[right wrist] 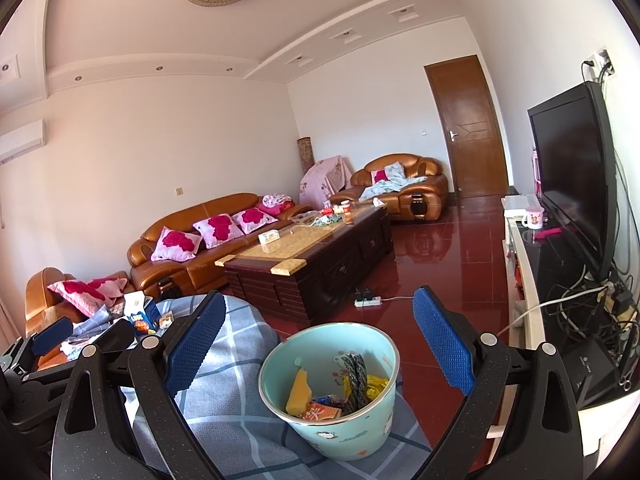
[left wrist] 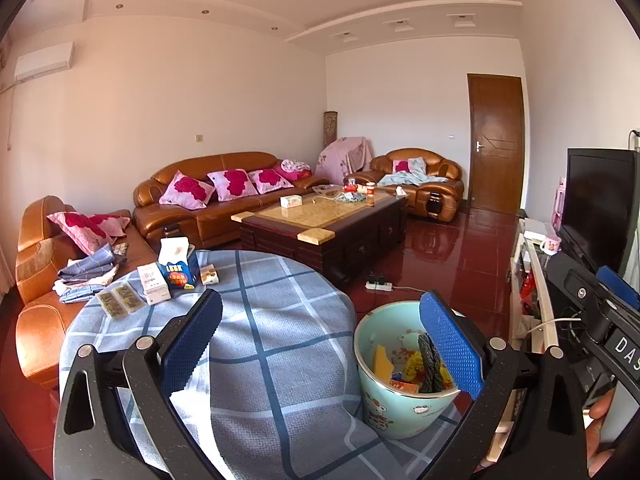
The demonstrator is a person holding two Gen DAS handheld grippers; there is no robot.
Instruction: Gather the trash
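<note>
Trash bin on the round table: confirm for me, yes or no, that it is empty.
No, the trash bin already holds a yellow sponge, an orange wrapper and a dark braided strip.

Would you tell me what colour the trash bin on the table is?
The trash bin is pale mint green with cartoon prints, clearest in the right wrist view.

the middle of the round table (left wrist: 260,320) with its checked cloth lies bare, so a gripper could pass freely there. at its far left edge stand a tissue box (left wrist: 178,266), a white carton (left wrist: 154,284) and flat packets (left wrist: 120,302), crowding that side. the mint bin (right wrist: 332,392) sits at the table's right edge, its mouth open upward but partly filled with scraps. right of it the tv stand (right wrist: 532,280) hems the red floor (right wrist: 440,264).
</note>
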